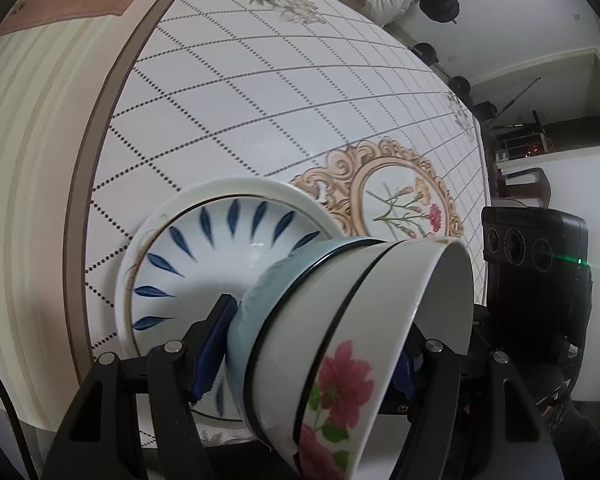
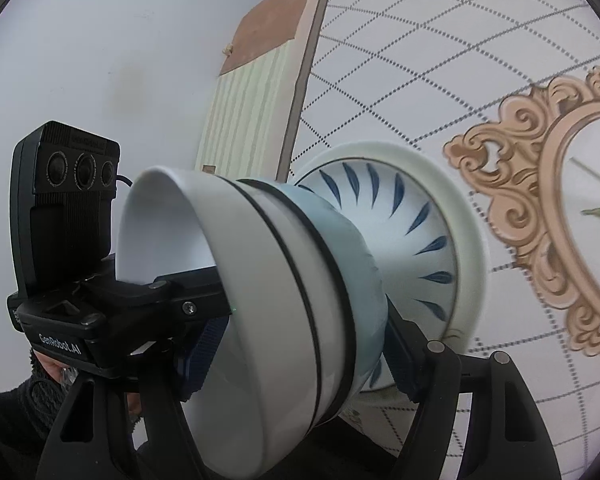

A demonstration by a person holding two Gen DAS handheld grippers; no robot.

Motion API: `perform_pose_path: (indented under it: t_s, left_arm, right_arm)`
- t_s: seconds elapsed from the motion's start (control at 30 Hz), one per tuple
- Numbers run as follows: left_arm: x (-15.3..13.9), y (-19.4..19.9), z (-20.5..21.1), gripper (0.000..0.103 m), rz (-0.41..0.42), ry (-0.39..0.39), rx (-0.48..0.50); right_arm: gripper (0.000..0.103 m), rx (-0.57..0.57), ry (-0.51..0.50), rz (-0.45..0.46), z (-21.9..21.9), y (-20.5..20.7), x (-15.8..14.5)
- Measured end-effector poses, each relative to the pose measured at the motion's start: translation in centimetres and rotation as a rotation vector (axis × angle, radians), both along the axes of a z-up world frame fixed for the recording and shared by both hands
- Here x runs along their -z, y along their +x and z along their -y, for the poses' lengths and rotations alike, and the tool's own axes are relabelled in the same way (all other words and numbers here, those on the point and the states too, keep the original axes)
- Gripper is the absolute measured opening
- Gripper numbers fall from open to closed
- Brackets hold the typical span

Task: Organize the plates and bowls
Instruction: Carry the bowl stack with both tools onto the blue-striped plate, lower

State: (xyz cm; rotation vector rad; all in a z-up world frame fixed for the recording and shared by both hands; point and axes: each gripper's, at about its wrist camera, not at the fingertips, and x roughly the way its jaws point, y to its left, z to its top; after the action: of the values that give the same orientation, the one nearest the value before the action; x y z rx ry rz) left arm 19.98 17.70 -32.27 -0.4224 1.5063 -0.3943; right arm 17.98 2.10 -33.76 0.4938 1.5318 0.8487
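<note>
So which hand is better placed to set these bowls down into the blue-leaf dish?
Right, marginally. Both grippers clamp the bowl stack, but the right gripper brackets it from rim to foot, with the foot facing the blue-leaf dish. The left gripper could probably release first.

Stacked bowls (image 1: pixel 340 340) cover the blue-leaf plate (image 1: pixel 204 256) from 3 to 6 o'clock; lower rim hidden. Flowered outer bowl cut off by the frame edge at 6 o'clock, print blurred. Left gripper (image 1: pixel 312 360): right pad mostly behind the bowl wall. Right wrist view: bowls (image 2: pixel 284 296) hide the plate (image 2: pixel 420 224) at 9 o'clock. Lettering on the camera unit (image 2: pixel 76 168) top too small to read.
</note>
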Motion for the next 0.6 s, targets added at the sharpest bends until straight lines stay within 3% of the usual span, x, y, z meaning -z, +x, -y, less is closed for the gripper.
perform_pose_path:
  t_s: [0.6]
  left_arm:
    - [3.6, 0.3, -1.8, 0.066, -0.044, -0.040, 0.022]
  right_arm:
    - [0.075, 0.017, -0.069, -0.031, -2.9, -0.1, 3.4]
